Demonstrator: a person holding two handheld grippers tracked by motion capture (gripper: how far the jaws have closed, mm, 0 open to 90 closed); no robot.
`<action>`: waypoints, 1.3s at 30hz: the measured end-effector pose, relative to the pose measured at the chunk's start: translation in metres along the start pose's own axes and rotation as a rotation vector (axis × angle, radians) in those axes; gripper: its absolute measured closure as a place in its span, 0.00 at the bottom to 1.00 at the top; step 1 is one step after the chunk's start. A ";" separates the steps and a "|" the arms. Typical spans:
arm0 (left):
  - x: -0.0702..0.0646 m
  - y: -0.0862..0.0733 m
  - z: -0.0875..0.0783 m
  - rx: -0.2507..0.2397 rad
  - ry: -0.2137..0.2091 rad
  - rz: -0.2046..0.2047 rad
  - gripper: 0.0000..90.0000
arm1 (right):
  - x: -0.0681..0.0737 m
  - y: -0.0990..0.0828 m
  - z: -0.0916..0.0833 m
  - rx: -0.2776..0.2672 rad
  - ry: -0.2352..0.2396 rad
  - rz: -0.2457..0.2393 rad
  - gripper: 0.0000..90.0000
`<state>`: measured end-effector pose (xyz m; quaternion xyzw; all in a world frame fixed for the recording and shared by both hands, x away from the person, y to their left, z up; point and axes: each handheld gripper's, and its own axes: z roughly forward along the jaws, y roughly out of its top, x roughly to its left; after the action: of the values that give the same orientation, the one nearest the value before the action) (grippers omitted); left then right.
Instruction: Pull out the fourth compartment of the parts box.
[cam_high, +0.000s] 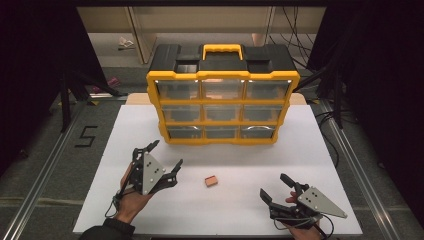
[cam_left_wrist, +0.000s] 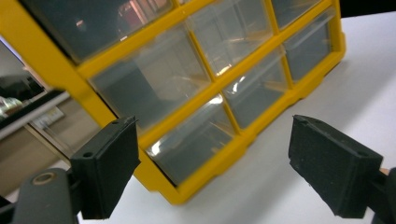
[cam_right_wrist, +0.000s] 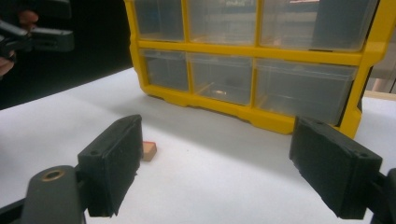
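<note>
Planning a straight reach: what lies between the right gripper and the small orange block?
Nothing: in the high view, bare white table separates the right gripper from the small orange block.

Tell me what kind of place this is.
Probably a lab or workshop recording station: a white table framed by metal rails, dark curtains at the sides, loose cables behind, a yellow drawer organizer and a handheld left gripper and right gripper.
</note>
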<state>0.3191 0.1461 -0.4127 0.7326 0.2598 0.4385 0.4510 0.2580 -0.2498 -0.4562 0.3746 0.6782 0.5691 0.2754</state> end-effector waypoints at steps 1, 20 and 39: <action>0.001 0.003 0.002 0.000 0.002 0.011 0.18 | 0.000 0.000 0.000 0.000 0.000 0.000 0.20; 0.008 0.036 0.031 0.045 0.147 0.399 0.20 | 0.000 0.000 0.000 -0.002 0.009 0.003 0.20; 0.017 0.044 0.066 0.076 0.237 0.627 0.30 | -0.001 -0.001 0.001 0.001 0.015 0.006 0.21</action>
<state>0.3846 0.1106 -0.3809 0.7373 0.0885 0.6279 0.2331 0.2587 -0.2501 -0.4572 0.3727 0.6794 0.5723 0.2684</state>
